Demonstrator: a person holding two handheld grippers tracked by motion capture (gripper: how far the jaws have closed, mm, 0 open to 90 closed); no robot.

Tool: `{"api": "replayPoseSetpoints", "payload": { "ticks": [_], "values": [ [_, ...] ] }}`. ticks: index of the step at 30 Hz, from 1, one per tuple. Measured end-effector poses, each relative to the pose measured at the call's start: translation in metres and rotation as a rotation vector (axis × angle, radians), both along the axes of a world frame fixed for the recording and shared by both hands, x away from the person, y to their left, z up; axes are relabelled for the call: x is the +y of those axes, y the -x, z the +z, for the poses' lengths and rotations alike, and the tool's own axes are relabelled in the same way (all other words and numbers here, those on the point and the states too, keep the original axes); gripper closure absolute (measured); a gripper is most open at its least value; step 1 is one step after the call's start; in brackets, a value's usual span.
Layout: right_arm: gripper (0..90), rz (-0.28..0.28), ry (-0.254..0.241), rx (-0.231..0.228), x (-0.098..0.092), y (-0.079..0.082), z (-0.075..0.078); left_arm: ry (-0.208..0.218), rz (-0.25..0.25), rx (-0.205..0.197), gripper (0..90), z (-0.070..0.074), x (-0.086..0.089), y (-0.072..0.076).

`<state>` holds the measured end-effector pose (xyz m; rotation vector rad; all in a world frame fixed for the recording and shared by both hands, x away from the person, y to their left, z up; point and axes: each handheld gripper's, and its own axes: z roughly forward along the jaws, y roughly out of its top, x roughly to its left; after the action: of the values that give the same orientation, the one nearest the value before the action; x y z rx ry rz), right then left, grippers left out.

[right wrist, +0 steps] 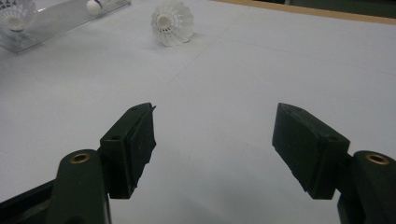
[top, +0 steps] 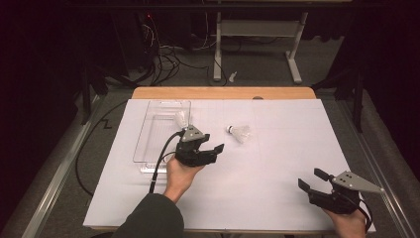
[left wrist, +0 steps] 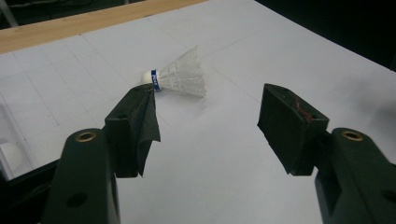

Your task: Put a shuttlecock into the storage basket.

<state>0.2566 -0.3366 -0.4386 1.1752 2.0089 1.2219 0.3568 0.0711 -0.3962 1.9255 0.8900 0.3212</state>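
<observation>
Your left tool [left wrist: 205, 126] stands wide with nothing between its jaws, and the loose shuttlecock [left wrist: 180, 77] lies just ahead of it, a little off toward the left jaw, resting on its side on the white sheet of the desk [top: 257, 163]. Its long axis runs across your line of approach: the cork nose with the blue band points left in the left gripper view, the skirt flares right. From above, the shuttlecock [top: 240, 132] sits up and to the right of the left tool [top: 210, 144], near it but not touching, so a short push forward would likely bring the jaws around it; closing across the skirt looks like the easier grip. Your right tool [top: 311, 179] hangs well apart at the near right corner of the desk, also wide and empty, so the left hand [top: 181, 173] is clearly the nearer one. Farther left, the clear tray [top: 143, 134] lies on the sheet just beside that hand, and it already holds a shuttlecock [top: 181, 118] at its far right side; the right gripper view shows a shuttlecock [right wrist: 16, 14] in the tray there too.
</observation>
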Motion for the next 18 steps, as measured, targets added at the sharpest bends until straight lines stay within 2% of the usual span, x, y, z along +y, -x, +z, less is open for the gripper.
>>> {"api": "replayPoseSetpoints", "payload": {
  "ticks": [18],
  "values": [
    [30.3, 0.002, -0.001, 0.001, 0.0, 0.0, 0.0, -0.007, -0.002, -0.001, 38.9, 0.0, -0.011, -0.011]
  ]
}}
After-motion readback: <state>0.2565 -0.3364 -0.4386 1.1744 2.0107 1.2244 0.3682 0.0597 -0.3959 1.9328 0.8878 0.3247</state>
